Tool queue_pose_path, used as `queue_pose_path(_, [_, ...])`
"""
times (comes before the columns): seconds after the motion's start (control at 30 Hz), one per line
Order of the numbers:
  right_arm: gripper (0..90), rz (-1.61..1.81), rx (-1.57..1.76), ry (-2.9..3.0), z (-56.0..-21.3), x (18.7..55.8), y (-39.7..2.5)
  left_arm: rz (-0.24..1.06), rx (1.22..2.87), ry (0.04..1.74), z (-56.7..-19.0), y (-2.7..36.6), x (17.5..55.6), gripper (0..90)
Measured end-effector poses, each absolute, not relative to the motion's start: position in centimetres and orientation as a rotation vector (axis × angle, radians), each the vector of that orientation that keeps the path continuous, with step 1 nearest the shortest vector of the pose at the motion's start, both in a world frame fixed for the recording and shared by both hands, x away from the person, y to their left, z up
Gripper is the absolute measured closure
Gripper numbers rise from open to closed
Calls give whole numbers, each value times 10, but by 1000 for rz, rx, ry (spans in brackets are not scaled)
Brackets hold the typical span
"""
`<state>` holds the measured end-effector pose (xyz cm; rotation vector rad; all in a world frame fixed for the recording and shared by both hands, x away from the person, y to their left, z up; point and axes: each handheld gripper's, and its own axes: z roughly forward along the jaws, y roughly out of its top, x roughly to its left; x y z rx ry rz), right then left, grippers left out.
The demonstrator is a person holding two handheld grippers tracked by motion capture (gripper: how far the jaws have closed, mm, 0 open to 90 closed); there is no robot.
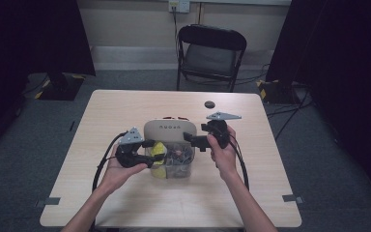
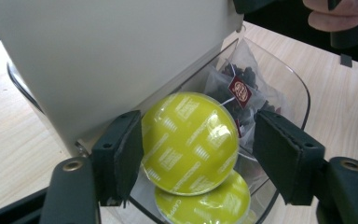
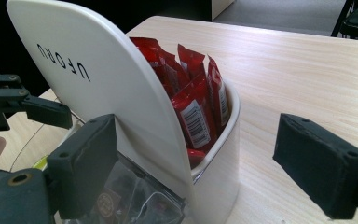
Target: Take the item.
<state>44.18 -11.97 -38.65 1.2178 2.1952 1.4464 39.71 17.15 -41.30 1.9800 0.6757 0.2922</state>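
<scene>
- High view: light wood-grain tabletop on grey carpet; a black folding chair stands beyond the far edge, with a wall socket above it and dark curtains at both sides.
- A small dark round disc lies near the far edge, right of centre. Tape marks sit near both near corners.
- The cream organiser, lettered on its upright panel, stands about mid-tabletop, with a clear front bin on the side toward the person.
- The left gripper reaches into the clear bin from the left; the right gripper points in from the right by the panel's edge.
- Left gripper view: jaws stand wide on either side of a yellow-green coffee capsule. The left pad lies against or just beside its edge; I cannot tell which. The right pad is clear of it.
- A second capsule lies under the first. A mesh tea bag with a dark red tag sits behind them in the bin.
- Right gripper view: jaws spread wide, holding nothing. The left pad is just in front of the cream panel; the right pad hangs over bare tabletop.
- Red sachets stand upright in the rear compartment behind the panel.
</scene>
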Motion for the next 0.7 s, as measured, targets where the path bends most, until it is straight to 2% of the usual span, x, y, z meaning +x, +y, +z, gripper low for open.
queue_pose_path(0.43, [127,1444,1218,2199,-387,442,-119,309,1997,671,-415,168,397,344])
queue_pose_path(0.63, [130,1443,1215,2199,-387,441,-118,302,2021,657,-421,159,397,395])
queue_pose_path(0.7, [131,1442,1215,2198,-387,441,-119,312,2028,659,-420,161,397,441])
